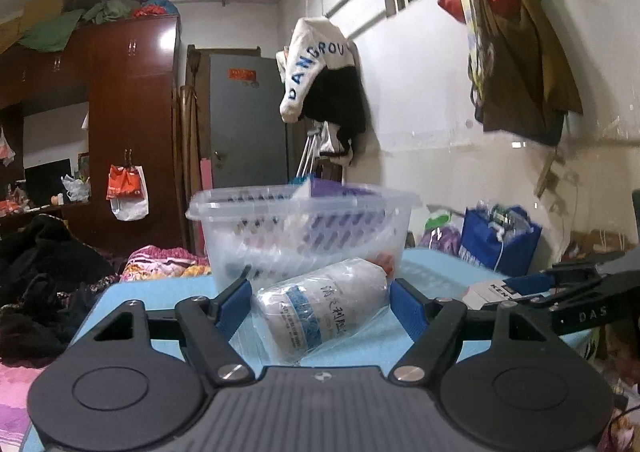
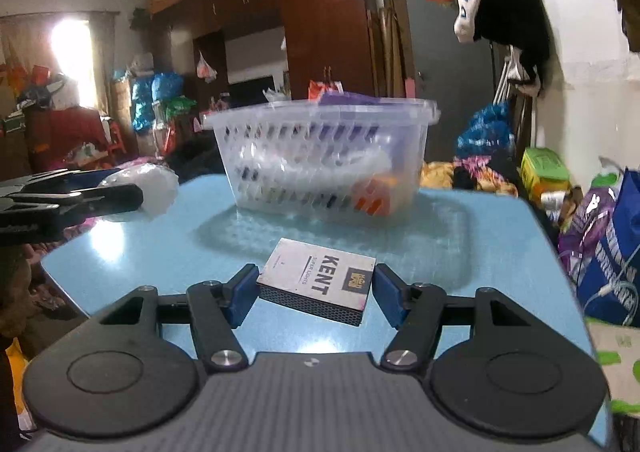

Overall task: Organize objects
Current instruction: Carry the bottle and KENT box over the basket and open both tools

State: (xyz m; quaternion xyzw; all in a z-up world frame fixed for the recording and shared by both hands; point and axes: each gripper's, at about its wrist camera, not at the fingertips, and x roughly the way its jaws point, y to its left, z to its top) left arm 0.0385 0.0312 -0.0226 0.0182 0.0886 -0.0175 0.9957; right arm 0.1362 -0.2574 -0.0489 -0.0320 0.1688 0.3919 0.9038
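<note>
In the left wrist view my left gripper (image 1: 320, 302) is open around a white bottle wrapped in a clear plastic bag (image 1: 324, 306) lying on the blue table (image 1: 432, 268); gaps show at both pads. Behind it stands a clear slotted plastic basket (image 1: 304, 232) holding several items. In the right wrist view my right gripper (image 2: 316, 294) is open around a white KENT box (image 2: 316, 284) lying flat on the table (image 2: 160, 252); the left pad looks close to touching it. The basket (image 2: 324, 156) stands further back. The left gripper and its bagged bottle (image 2: 140, 192) show at the left.
The table's edges fall off to a cluttered bed and bags: a blue bag (image 1: 496, 240) to the right, dark clothes (image 1: 44, 272) to the left. A wardrobe (image 2: 320, 20) and grey door (image 1: 248, 124) stand behind. Clothes hang on the right wall (image 1: 320, 84).
</note>
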